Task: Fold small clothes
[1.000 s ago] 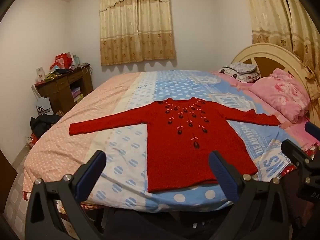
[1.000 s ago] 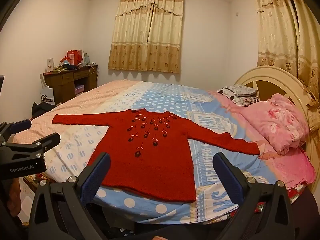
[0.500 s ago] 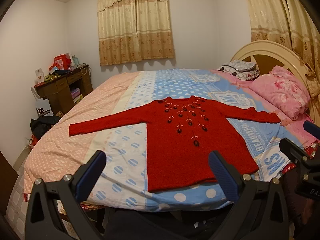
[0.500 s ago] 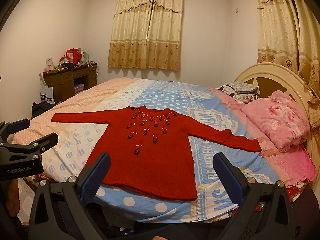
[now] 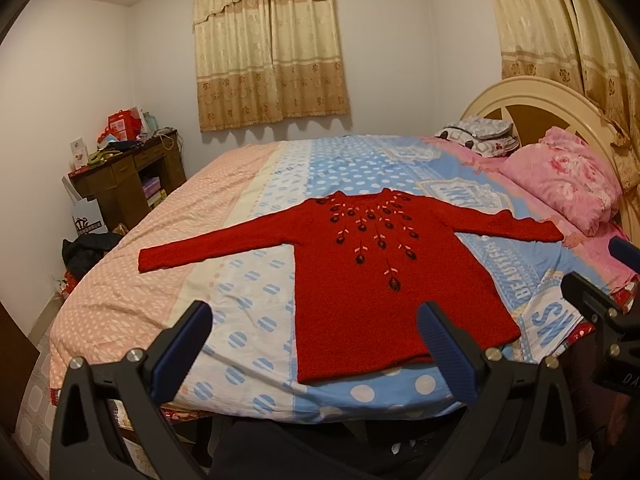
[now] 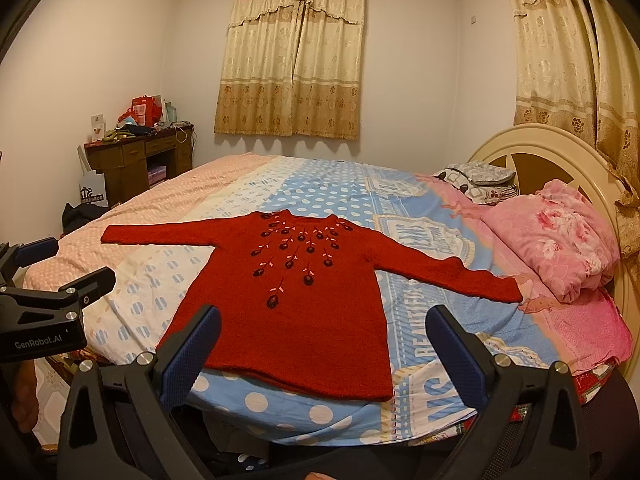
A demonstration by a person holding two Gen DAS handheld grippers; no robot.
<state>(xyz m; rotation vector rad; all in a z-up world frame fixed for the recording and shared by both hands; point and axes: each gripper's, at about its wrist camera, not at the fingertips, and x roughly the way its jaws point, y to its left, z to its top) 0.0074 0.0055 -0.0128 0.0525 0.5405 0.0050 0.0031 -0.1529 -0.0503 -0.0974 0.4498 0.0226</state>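
A red knit sweater (image 5: 372,280) with dark embroidered flowers lies flat, face up, on the bed, both sleeves spread out sideways; it also shows in the right wrist view (image 6: 296,304). My left gripper (image 5: 314,320) is open and empty, held off the bed's near edge in front of the sweater's hem. My right gripper (image 6: 322,322) is open and empty, also short of the hem. The right gripper shows at the right edge of the left wrist view (image 5: 600,312). The left gripper shows at the left of the right wrist view (image 6: 52,280).
The bed (image 5: 256,272) has a pink, white and blue dotted cover. Pink pillows (image 5: 568,184) and a cream headboard (image 5: 532,96) are at the right. A dark wooden desk (image 5: 128,180) with clutter stands at the left wall. Curtains (image 5: 272,44) hang behind.
Both views have tilted slightly, so the sweater sits a bit higher in the frames. The sweater has not moved and both grippers stay open.
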